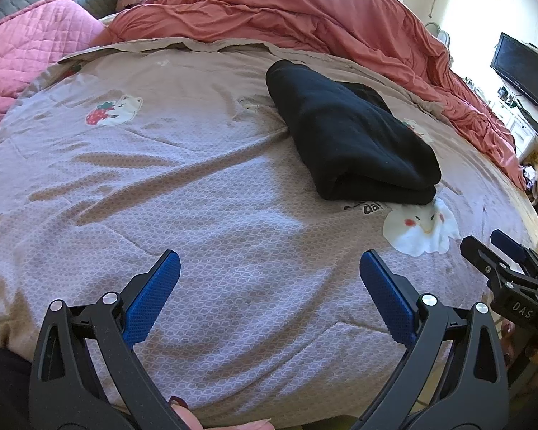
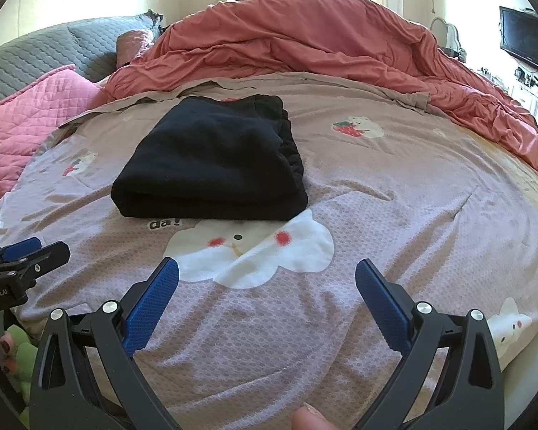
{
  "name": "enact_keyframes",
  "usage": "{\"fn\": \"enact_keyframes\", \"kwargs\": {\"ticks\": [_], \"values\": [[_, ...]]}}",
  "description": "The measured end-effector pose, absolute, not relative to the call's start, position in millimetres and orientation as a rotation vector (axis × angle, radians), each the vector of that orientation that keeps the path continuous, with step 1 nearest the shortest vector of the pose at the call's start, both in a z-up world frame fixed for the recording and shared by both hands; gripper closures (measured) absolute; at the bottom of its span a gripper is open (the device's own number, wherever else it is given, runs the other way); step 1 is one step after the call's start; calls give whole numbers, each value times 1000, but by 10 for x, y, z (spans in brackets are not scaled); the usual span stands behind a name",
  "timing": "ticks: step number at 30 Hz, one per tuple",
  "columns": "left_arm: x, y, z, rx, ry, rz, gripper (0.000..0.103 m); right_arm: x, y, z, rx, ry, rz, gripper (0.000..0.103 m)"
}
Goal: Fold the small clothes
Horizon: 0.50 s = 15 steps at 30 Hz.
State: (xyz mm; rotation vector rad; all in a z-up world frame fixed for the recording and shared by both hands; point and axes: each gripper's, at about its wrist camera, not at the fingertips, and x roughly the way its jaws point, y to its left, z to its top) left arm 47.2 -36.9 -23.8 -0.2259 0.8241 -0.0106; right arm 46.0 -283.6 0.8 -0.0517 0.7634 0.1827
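Two hand-held grippers hover over a bed covered by a mauve bedspread (image 1: 204, 193) printed with cartoon bears and strawberries. At far left, a pink quilted pillow (image 1: 25, 53) lies at the bed's edge, with a grey quilted headboard (image 2: 46, 50) behind it. The left gripper (image 1: 269, 276) points across bare bedspread, its blue-padded fingers (image 1: 154, 294) spread wide with nothing between them. Toward the middle, a black garment (image 2: 211, 165) lies folded into a thick rectangle on the bedspread, well ahead of both grippers and touched by neither. Its near edge sits just behind a white cartoon bear face (image 2: 251, 251) with red cheeks. The right gripper (image 2: 267, 279) faces that bear face, its fingers likewise spread apart and holding nothing. Behind the garment, a rumpled salmon-coloured duvet (image 2: 322, 39) is heaped along the far side of the bed. At far right, a dark television (image 1: 522, 70) hangs on a pale wall.
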Motion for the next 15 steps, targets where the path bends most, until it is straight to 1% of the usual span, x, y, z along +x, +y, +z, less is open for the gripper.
{"fn": "enact_keyframes", "kwargs": {"ticks": [10, 15], "values": [[463, -328, -212, -246, 819, -10, 9, 482, -3089, -3, -16, 775, 84, 5], [482, -149, -183, -293, 811, 12, 9, 498, -3490, -8, 20, 784, -61, 5]]}}
